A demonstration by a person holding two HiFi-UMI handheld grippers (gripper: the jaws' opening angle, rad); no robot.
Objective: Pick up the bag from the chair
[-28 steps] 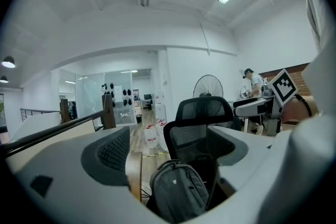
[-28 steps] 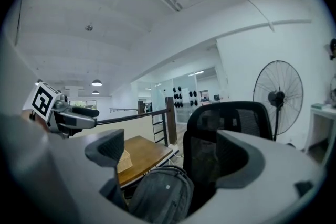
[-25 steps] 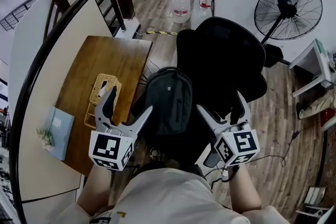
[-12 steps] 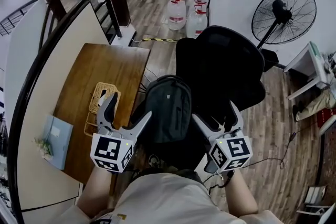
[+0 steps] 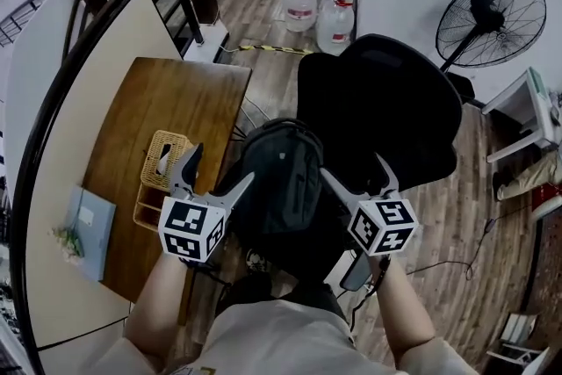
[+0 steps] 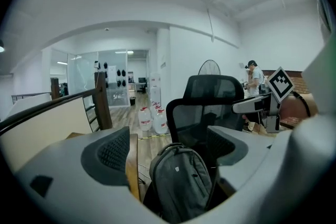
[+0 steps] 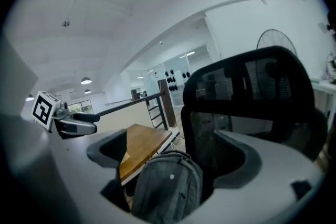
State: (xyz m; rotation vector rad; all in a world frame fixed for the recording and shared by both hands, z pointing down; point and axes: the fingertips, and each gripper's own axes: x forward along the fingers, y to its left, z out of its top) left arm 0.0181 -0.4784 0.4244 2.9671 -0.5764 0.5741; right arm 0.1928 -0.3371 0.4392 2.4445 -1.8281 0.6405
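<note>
A dark grey backpack (image 5: 283, 176) stands upright on the seat of a black mesh office chair (image 5: 382, 105). The same backpack (image 6: 181, 183) shows between the left jaws, and the backpack (image 7: 165, 190) lies low between the right jaws. My left gripper (image 5: 219, 165) hovers open at the bag's left side, above the table edge. My right gripper (image 5: 356, 171) hovers open at the bag's right side, over the seat. Neither gripper touches the bag. The seat under the bag is mostly hidden.
A wooden table (image 5: 162, 127) stands left of the chair with a wicker basket (image 5: 158, 171) and a pale blue book (image 5: 83, 228) on it. Water jugs (image 5: 318, 9) and a standing fan (image 5: 492, 13) lie beyond the chair. A dark railing (image 5: 83, 57) curves along the left.
Both grippers have moved a little forward and closer to the bag's sides. The right gripper has risen slightly. The bag and chair have not moved.
</note>
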